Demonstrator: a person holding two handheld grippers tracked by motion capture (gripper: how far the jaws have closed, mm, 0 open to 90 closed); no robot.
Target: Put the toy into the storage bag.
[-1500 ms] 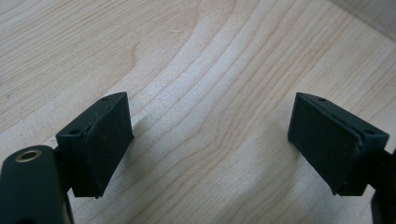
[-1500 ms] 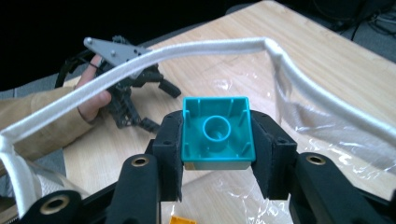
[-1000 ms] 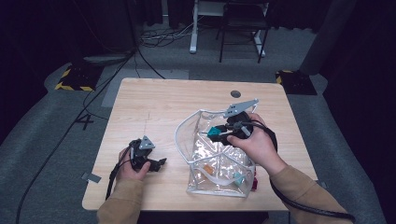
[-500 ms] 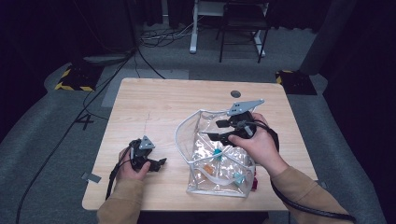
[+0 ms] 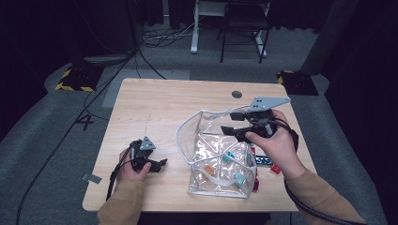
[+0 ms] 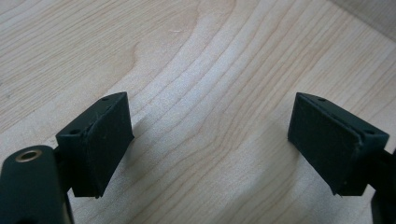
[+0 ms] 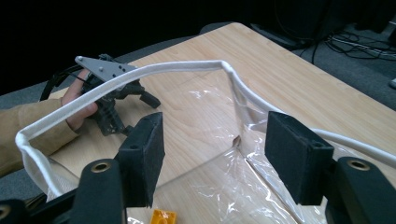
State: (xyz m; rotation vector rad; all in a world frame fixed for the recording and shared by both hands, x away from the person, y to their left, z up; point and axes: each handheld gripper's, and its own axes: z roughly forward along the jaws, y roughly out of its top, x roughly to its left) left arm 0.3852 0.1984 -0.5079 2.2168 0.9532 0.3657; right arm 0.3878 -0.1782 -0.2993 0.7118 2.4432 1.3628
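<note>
My right gripper hangs over the open mouth of the clear bag, which sits on the right half of the table in front of me. Its jaws have just been opening and now stand spread, with nothing between them but air and the bag's white rim beyond. Through the plastic I make out small blocks, orange and teal, but the folds and glare blur their shapes. In my right gripper view just the corner of an orange block pokes in at the bottom edge. A few more bits, red and blue, lie on the table just right of the bag, partly covered by my right hand.

My left gripper rests low on the bare wood near the left front of the table, well apart from the bag, jaws spread wide on nothing.
</note>
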